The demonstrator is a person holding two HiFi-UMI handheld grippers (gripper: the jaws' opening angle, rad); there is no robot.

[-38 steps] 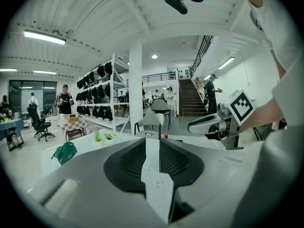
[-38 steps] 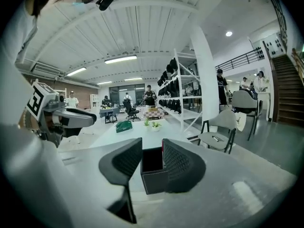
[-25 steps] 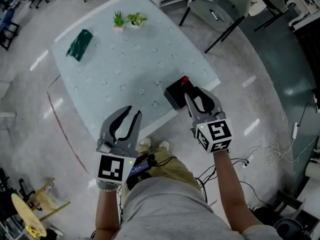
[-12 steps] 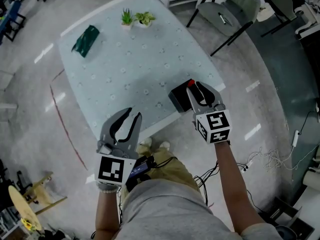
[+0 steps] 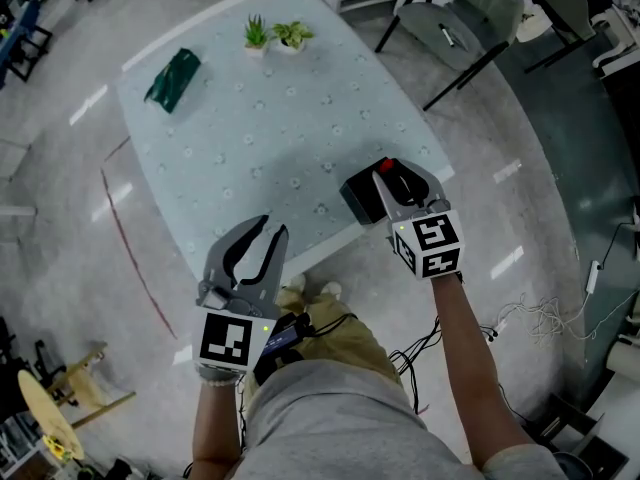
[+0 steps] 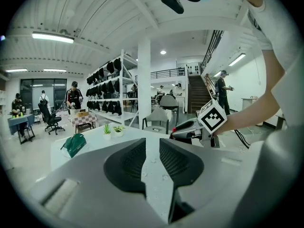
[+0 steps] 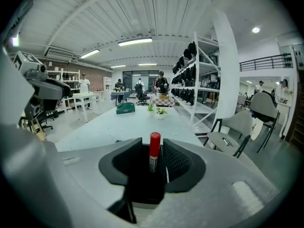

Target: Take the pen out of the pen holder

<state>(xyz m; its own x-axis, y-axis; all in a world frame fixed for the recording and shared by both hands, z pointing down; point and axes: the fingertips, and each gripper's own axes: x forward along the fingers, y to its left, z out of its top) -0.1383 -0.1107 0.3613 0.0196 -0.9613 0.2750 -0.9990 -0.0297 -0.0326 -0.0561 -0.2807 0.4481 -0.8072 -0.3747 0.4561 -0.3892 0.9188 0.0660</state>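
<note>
Your right gripper (image 5: 392,175) holds its jaws a little apart, one on each side of the red-capped pen (image 7: 154,152). Its own view shows this clearly. The pen stands upright between the two ribbed pads, with a thin gap on the left side and almost none on the right, so I cannot say that the jaws press it. The head view does not show this gap. There you see only the red cap at the jaw tips, above the black pen holder (image 5: 358,196). The pen is in the holder, which stands close to the near edge of the pale table (image 5: 250,138), toward its right corner. Your right forearm (image 5: 462,338) is stretched forward, and the marker cube (image 5: 428,247) faces up toward the head camera.

Your left gripper (image 5: 268,230) is nearer to your body, with its tips just over the near table edge, well apart from the holder. In its own view the jaws are narrowly apart with nothing between them, and only the table top shows through the gap. That view also catches your right gripper from the side, at the right.

At the far end of the table lie a green pouch (image 5: 172,78) and two small potted plants (image 5: 293,36). A grey chair (image 5: 455,13) stands beyond the far right side.
</note>
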